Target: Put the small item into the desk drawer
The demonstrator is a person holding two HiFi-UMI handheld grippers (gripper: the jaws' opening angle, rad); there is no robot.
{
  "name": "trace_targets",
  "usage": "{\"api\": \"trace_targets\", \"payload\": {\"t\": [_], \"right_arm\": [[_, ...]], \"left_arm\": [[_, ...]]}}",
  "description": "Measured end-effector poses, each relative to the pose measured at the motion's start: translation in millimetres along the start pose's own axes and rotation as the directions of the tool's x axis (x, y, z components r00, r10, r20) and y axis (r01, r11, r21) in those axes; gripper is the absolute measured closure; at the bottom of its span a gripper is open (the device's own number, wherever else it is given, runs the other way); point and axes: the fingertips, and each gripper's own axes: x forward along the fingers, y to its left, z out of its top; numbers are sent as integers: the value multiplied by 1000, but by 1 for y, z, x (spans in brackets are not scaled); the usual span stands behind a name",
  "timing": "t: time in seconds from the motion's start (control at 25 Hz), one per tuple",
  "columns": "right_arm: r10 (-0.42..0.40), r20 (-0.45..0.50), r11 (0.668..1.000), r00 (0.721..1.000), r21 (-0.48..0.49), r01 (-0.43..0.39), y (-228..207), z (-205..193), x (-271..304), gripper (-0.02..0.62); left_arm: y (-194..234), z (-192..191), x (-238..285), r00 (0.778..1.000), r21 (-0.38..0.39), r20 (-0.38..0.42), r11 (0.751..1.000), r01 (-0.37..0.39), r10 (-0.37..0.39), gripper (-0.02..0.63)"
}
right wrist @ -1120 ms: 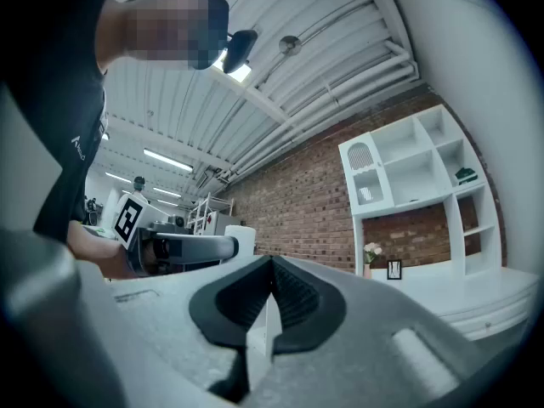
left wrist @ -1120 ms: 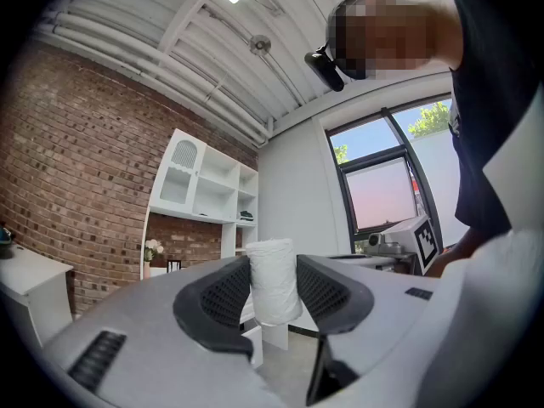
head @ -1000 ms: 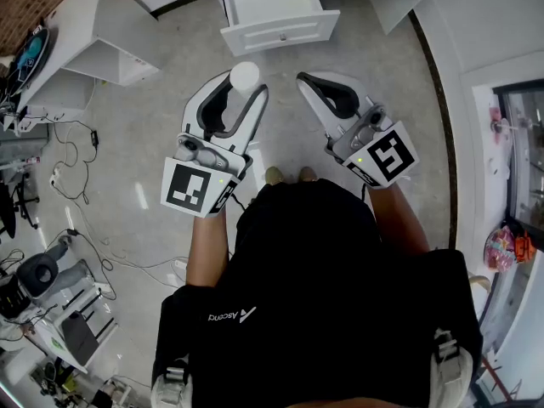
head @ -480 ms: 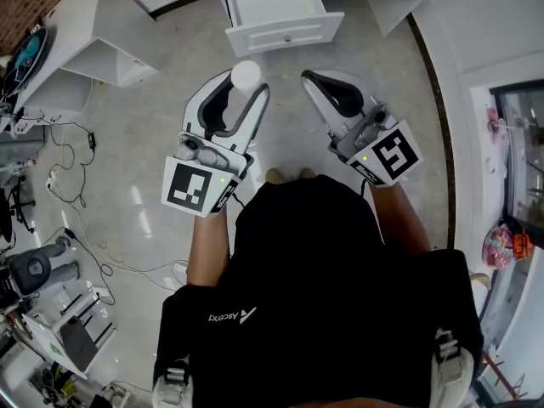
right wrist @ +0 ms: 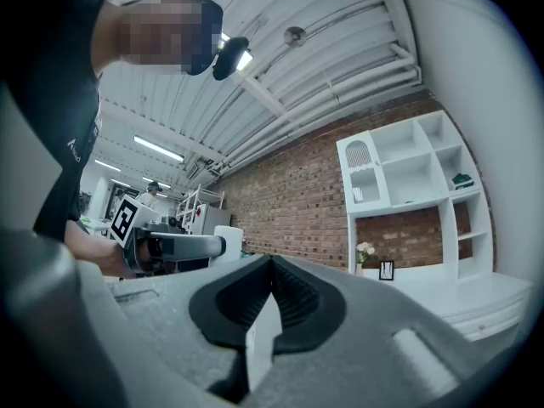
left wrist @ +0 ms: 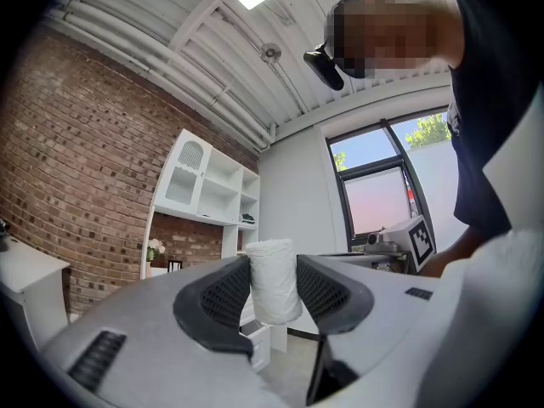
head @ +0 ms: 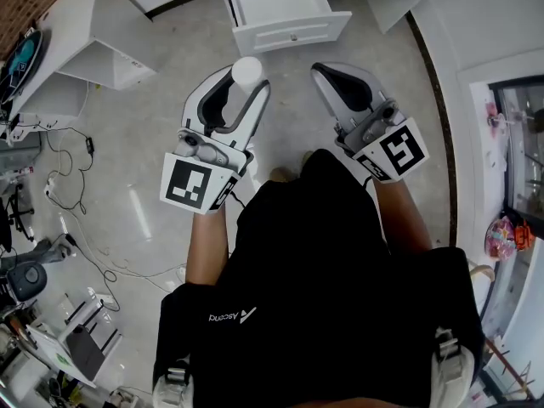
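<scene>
Torso in black shirt (head: 314, 296) at 6 o'clock, left gripper (head: 247, 83) at 11 o'clock pinching small white roll (head: 246, 70), right gripper (head: 323, 70) at 1 o'clock, jaws pressed together, open white drawer (head: 293, 35) beyond at 12 o'clock.

roll (left wrist: 274, 280) wht | drawer (head: 289, 34) wht | wall (left wrist: 93, 168) red brick | shirt (head: 314, 296) blk

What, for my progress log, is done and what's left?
Done: the drawer stands open. In hand: the left gripper is shut on the white roll, short of the drawer; the right gripper is shut, empty. Left: carry the roll over the drawer and release.
</scene>
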Motion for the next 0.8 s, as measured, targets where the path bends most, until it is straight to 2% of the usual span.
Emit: {"api": "trace_targets", "payload": {"t": [0.32,0.56,0.8], "right_arm": [[-19,2,1000,1000,3,19,-32,-8,18,595],[-5,6,1000,1000,2,5,-73,-21,51,595],[14,-2,999,1000,-42,-14,-123,-30,90,595]], "left_arm": [[29,-4,26,1000,17,-11,1000,7,-7,437],[67,-16,60,999,26,-29,1000,-13,13,437],[107,-27,107,998,39,-60,999,-25,28,437]]}}
